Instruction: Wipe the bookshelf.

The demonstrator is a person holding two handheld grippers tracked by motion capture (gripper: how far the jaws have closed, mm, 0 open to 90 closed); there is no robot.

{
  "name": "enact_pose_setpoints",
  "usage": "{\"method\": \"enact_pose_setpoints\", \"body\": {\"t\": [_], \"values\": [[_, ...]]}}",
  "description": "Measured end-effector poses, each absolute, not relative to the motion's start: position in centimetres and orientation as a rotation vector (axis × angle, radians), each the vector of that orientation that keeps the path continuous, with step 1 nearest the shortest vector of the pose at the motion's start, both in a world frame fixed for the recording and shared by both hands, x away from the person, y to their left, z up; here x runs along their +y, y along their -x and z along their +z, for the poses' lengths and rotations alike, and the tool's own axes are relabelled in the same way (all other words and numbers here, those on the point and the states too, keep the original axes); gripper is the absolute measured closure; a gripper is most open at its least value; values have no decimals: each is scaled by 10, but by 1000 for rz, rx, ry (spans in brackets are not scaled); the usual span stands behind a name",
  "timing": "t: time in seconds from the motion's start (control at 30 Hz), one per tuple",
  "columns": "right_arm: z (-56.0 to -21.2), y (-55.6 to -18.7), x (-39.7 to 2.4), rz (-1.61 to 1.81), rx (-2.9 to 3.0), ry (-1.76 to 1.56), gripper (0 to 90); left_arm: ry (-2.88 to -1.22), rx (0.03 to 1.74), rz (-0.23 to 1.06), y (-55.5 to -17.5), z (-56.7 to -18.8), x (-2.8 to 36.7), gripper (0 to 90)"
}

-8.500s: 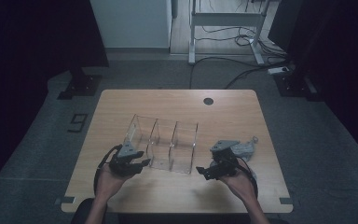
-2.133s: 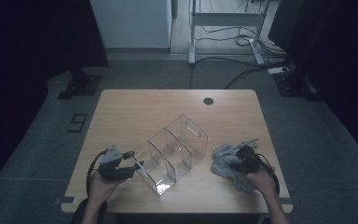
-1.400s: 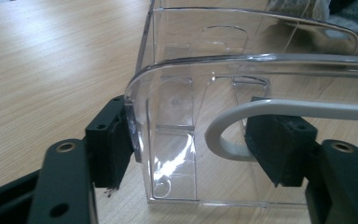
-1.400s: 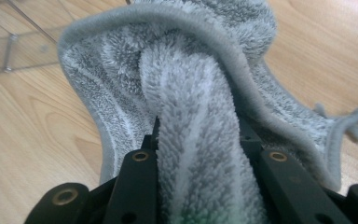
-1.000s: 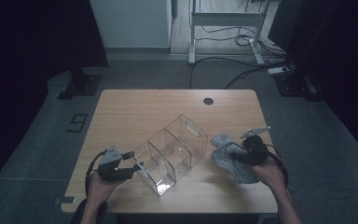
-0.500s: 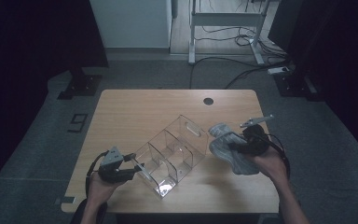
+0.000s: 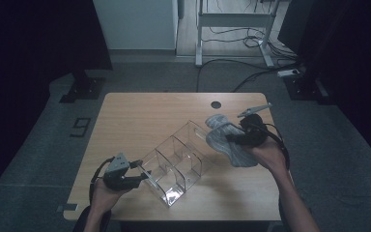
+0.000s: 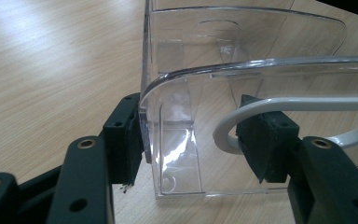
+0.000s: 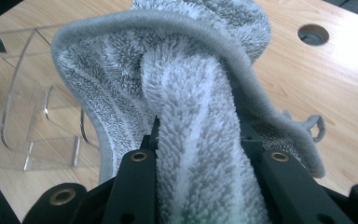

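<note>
While the wooden table point(image 7: 140, 116) fills the middle of the high view, a clear plastic organiser point(image 7: 176, 162) is seen lying on it at a slant, its compartments running from the near left towards the far right. A round hole point(image 7: 216, 104) is set in the tabletop near its far edge. At the far end of the organiser, a grey towel point(image 7: 227, 140) is held raised over the table, its bunched mass just beside and partly over the end compartment. The towel is clamped by the right gripper point(image 7: 244, 137), carried in the person's right hand point(image 7: 265, 154); in the right gripper view a thick fold of the terry cloth point(image 9: 200, 140) is seen pressed between the two black jaws, with the organiser point(image 9: 42, 112) lying beyond on the left. At the near left end, the left gripper point(image 7: 142, 176) is held level by the left hand point(image 7: 104, 193). In the left gripper view its jaws are closed on the organiser's end wall point(image 8: 168, 107): one pad is pressed against the outside of the clear plastic, the other sits inside the compartment. A white cable point(image 8: 261, 105) is curved around that inner pad.
</note>
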State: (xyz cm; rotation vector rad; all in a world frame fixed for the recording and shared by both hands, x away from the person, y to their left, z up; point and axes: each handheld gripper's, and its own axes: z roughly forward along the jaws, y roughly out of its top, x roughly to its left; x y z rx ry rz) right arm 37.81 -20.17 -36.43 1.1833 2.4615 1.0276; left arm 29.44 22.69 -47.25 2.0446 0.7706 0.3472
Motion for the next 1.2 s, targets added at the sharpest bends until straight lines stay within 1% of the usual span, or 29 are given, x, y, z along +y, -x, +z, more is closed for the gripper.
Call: {"method": "enact_pose_setpoints", "body": {"t": [0.07,0.1,0.17,0.2,0.27,0.33,0.7,0.87,1.2], "values": [[-363,-380,-199,1028,2464,-1173,675,-2045,770,347,-294,-472,227,432],[-360,-384,-190,1021,2467,-1165,674,-2046,769,347,-294,-472,227,432],[-359,-386,-187,1021,2469,-1156,674,-2047,768,346,-294,-472,226,432],[-357,-391,-178,1021,2471,-1149,673,-2046,768,346,-294,-472,226,432],[-356,-393,-175,1019,2472,-1147,673,-2046,768,346,-294,-472,226,432],[-353,-400,-163,1015,2477,-1133,673,-2047,768,345,-294,-472,226,431],[-349,-420,-132,984,2492,-1099,672,-2048,769,344,-294,-472,226,431],[-353,-432,-115,970,2501,-1090,672,-2047,769,343,-294,-472,226,431],[-368,-450,-96,922,2503,-1102,670,-2045,771,341,-295,-472,226,430]]}}
